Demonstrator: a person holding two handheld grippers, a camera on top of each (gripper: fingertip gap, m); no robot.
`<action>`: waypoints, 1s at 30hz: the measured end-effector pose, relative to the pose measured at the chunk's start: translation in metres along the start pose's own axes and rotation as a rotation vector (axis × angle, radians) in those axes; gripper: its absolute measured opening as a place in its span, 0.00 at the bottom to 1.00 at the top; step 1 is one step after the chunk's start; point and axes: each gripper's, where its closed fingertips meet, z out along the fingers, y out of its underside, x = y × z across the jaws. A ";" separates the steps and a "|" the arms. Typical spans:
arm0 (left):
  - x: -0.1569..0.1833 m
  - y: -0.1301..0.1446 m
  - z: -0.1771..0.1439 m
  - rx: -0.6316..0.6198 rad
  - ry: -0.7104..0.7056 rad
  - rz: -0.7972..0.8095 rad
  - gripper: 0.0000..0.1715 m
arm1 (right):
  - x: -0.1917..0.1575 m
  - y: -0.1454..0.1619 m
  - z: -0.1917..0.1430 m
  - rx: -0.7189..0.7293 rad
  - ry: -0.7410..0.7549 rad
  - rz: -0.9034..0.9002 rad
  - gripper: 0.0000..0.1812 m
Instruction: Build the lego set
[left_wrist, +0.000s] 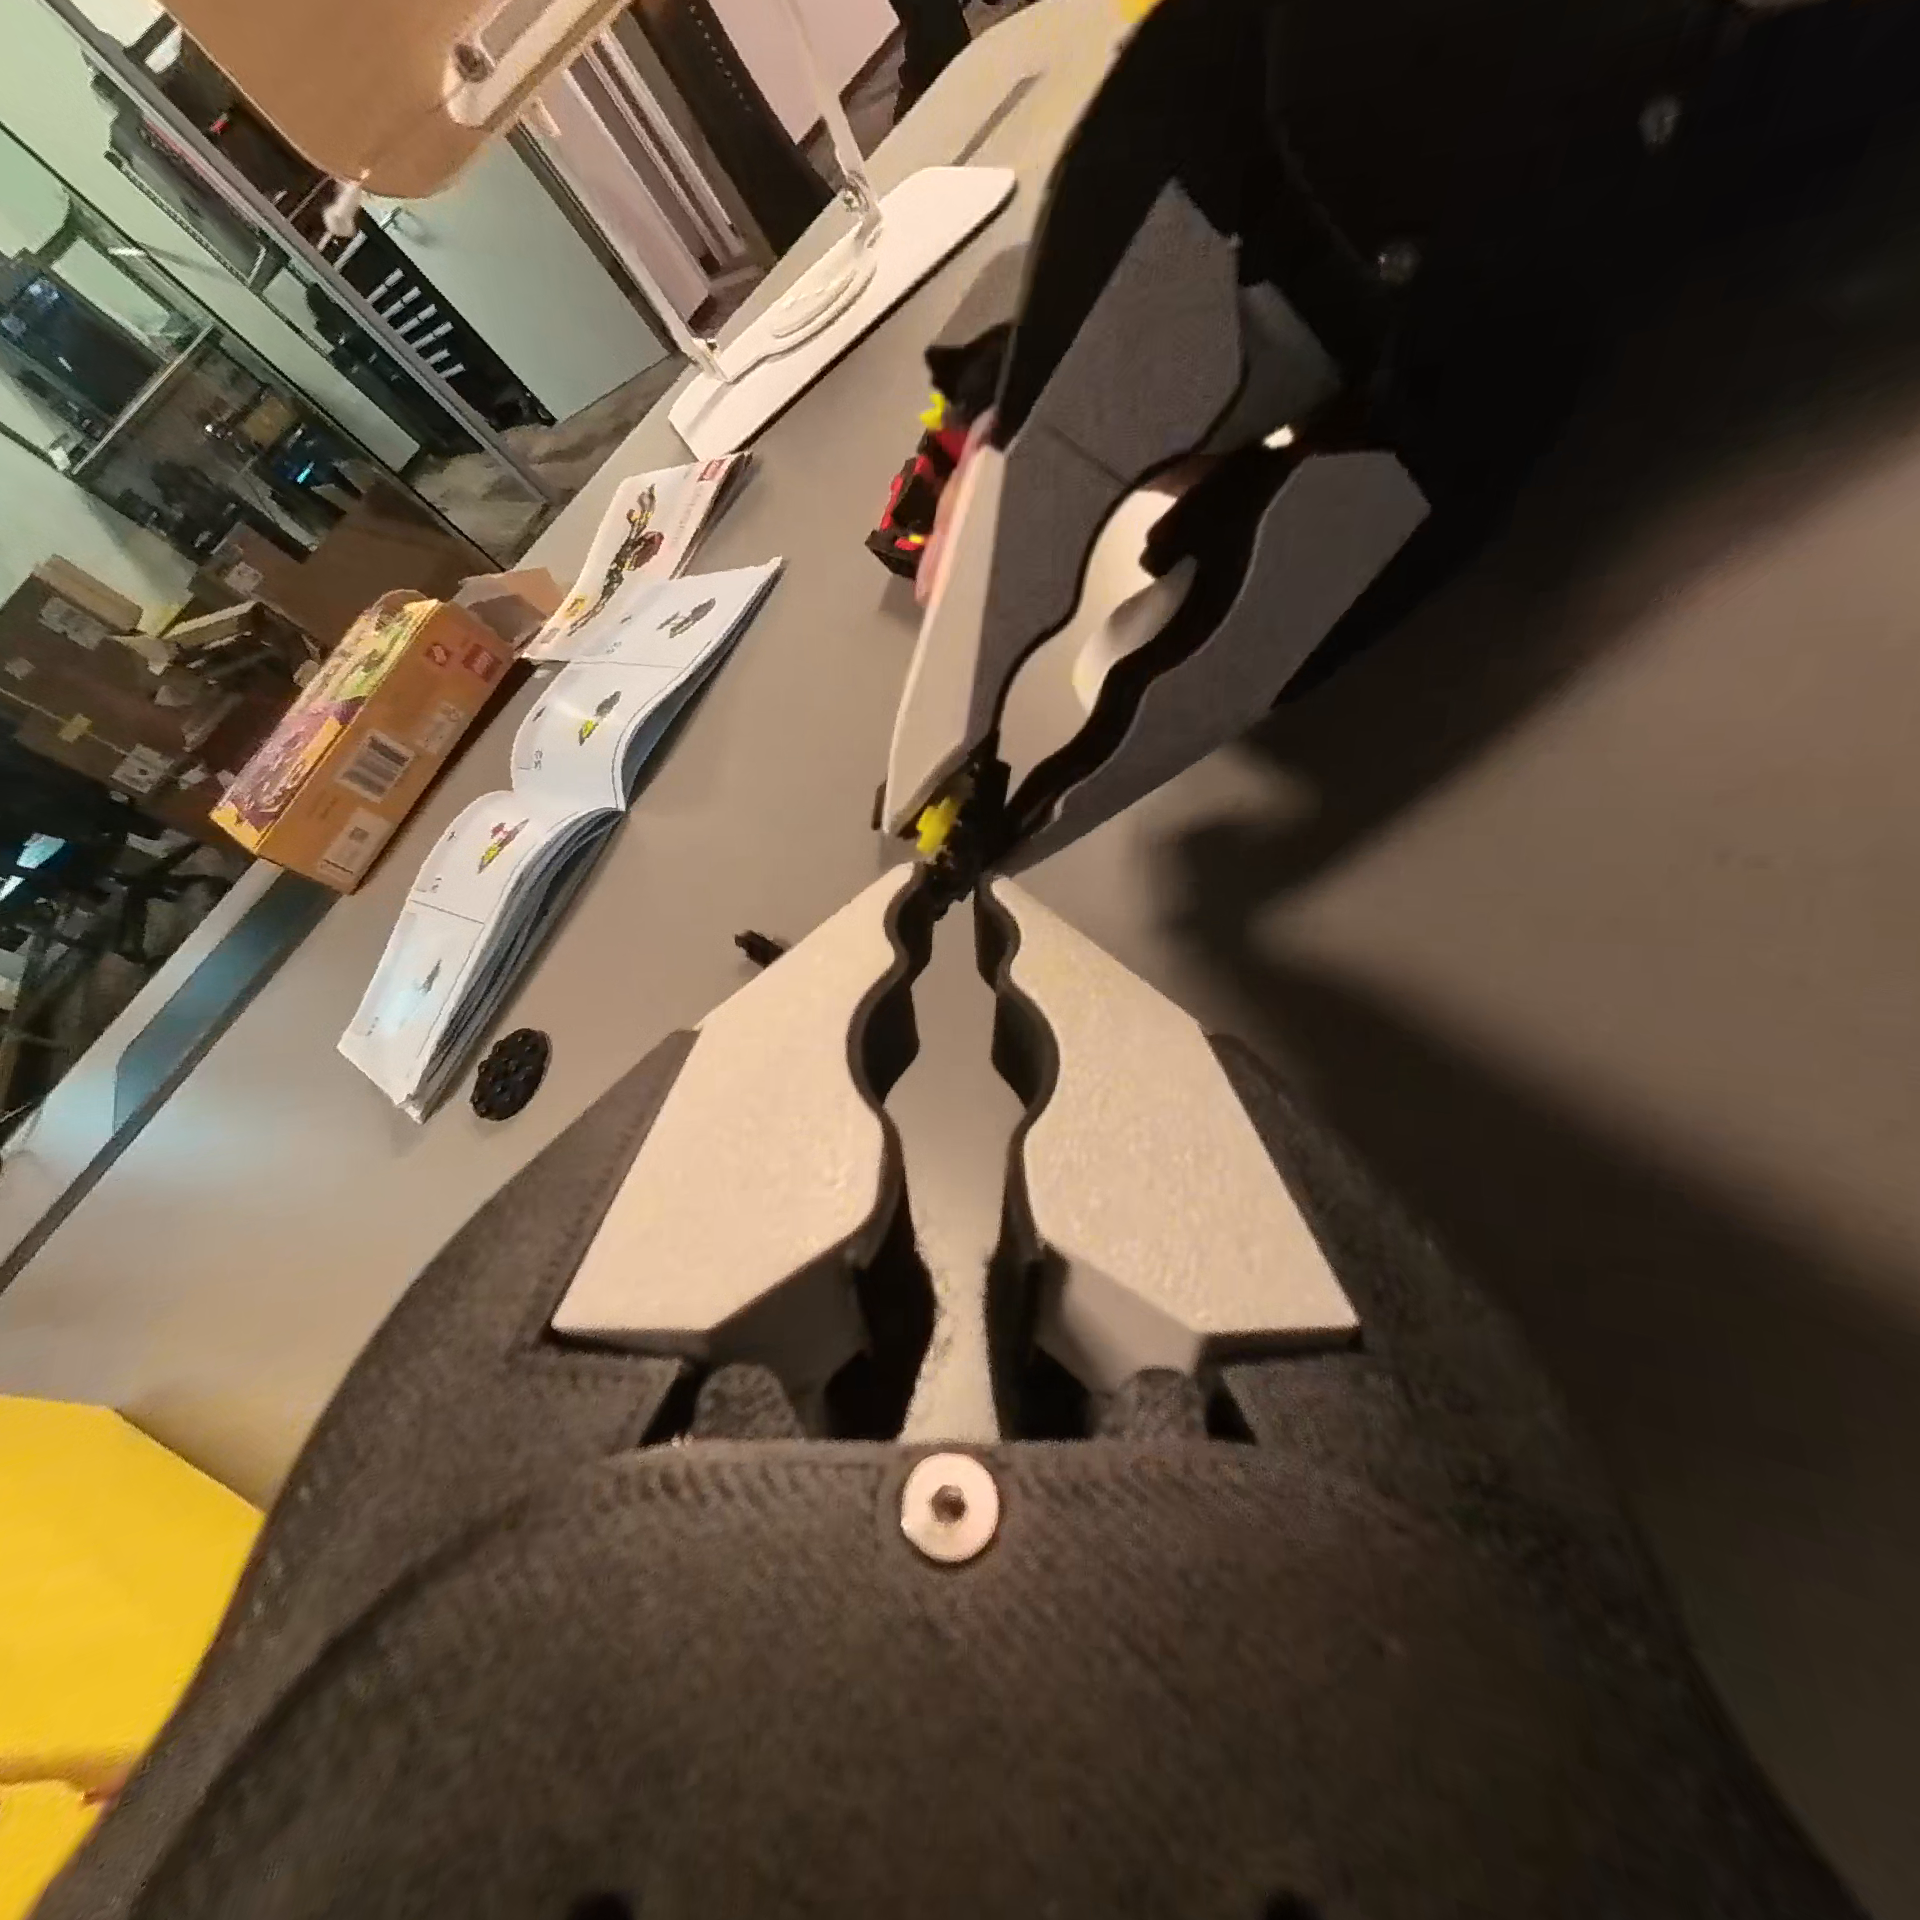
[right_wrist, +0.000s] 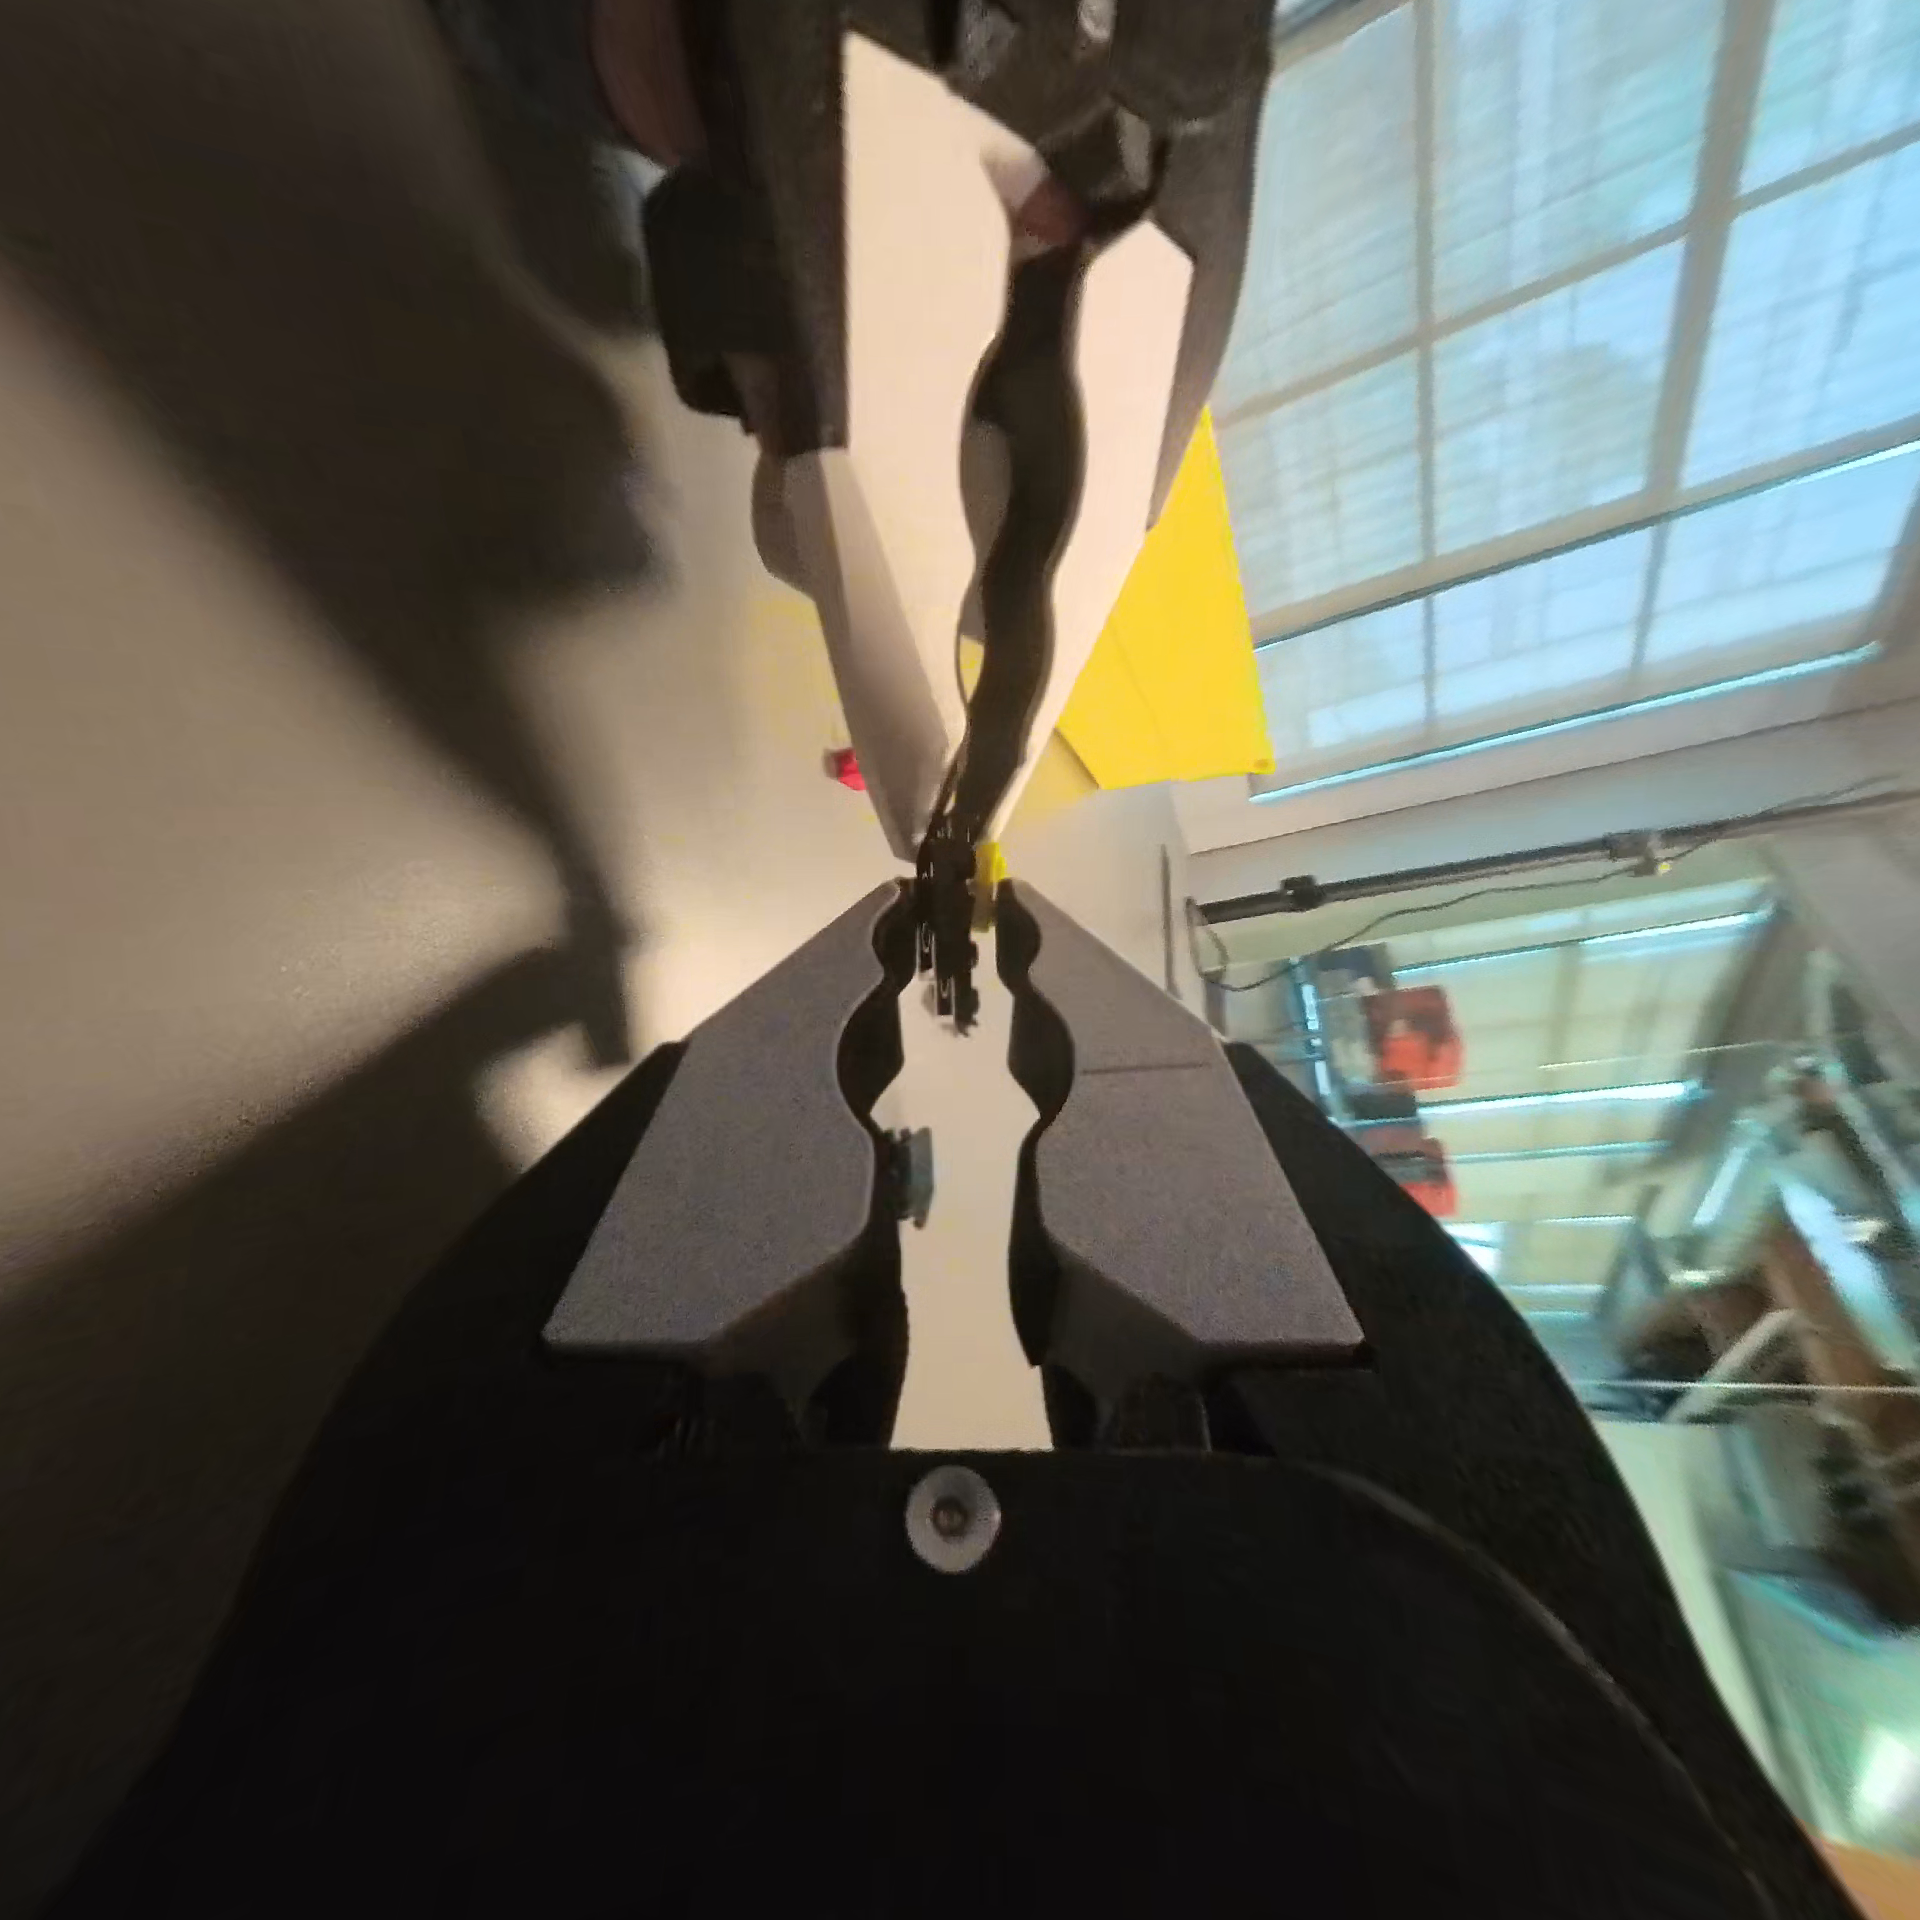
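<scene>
A small black lego assembly (left_wrist: 954, 862) with a yellow piece (left_wrist: 935, 826) is held between both grippers, tip to tip, above the grey table (left_wrist: 260, 1195). My left gripper (left_wrist: 943, 896) is shut on its near end. My right gripper (left_wrist: 961, 816) comes in from the upper right and is shut on its far end. In the right wrist view, my right gripper (right_wrist: 945, 899) is shut on the black assembly (right_wrist: 945, 940), with the yellow piece (right_wrist: 987, 873) at the tips. The left gripper (right_wrist: 951, 831) meets it from above.
An open instruction booklet (left_wrist: 540, 831), a second booklet (left_wrist: 644, 551) and the lego box (left_wrist: 364, 727) lie to the left. A black round piece (left_wrist: 509, 1072), a small black piece (left_wrist: 758, 945) and a red and black build (left_wrist: 920, 499) lie nearby. A yellow sheet (right_wrist: 1174, 665) and a red piece (right_wrist: 844, 769) show behind.
</scene>
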 end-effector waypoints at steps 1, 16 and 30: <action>0.000 0.000 0.000 0.001 0.002 0.000 0.04 | -0.001 0.000 0.000 -0.006 0.007 -0.031 0.07; 0.009 0.014 0.011 -0.103 -0.004 0.154 0.04 | -0.013 0.012 0.000 -0.028 -0.063 0.068 0.14; 0.009 0.013 0.003 -0.072 -0.018 0.087 0.30 | 0.039 0.027 -0.077 -0.194 0.437 0.290 0.35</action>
